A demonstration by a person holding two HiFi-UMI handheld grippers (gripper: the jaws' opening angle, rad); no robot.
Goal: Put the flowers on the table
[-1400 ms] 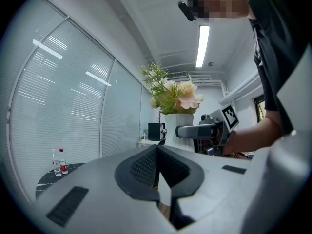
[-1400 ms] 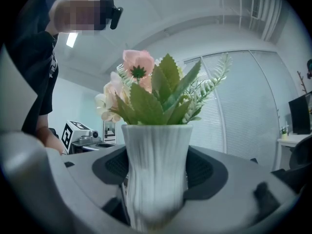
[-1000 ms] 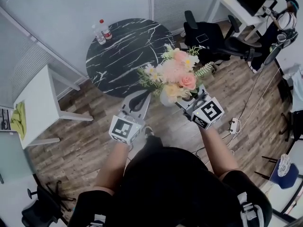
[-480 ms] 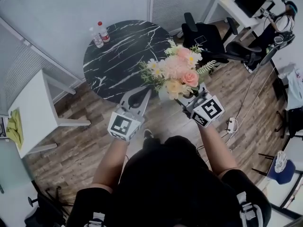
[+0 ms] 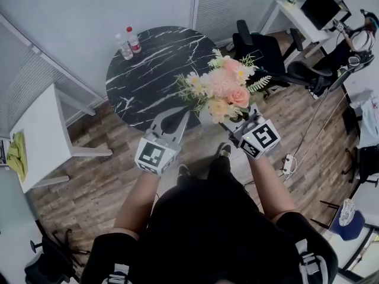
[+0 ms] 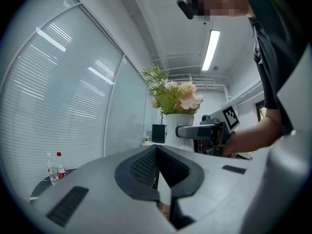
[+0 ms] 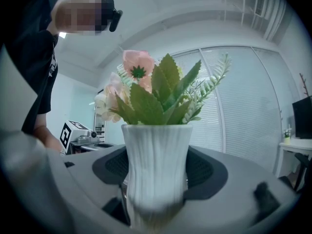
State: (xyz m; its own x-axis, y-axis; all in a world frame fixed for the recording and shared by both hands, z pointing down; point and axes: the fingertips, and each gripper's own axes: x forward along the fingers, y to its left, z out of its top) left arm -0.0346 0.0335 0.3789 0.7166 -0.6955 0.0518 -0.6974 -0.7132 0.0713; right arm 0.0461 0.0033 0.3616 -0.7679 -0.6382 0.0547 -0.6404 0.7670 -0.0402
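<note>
A bouquet of pink, cream and white flowers [image 5: 222, 92] stands in a ribbed white vase [image 7: 156, 167]. My right gripper [image 5: 232, 126] is shut on that vase and holds it upright in the air, just short of the round black marble table [image 5: 155, 70]. In the right gripper view the vase fills the space between the jaws of the right gripper [image 7: 156, 179]. My left gripper [image 5: 183, 115] hangs beside the bouquet on its left, shut and empty. In the left gripper view the left gripper [image 6: 156, 150] has its jaws together, with the vase [image 6: 178, 126] off to the right.
Two plastic bottles [image 5: 129, 42] stand at the table's far left rim. A white side desk [image 5: 37, 134] is on the left. Black office chairs [image 5: 266, 47] stand right of the table, a desk with a monitor [image 5: 320, 7] behind. Cables and a power strip [image 5: 290, 158] lie on the wooden floor.
Both grippers and the bouquet have crept slightly up and right in the view, toward the table. A foot now shows forward under the vase. The grip is unchanged.
</note>
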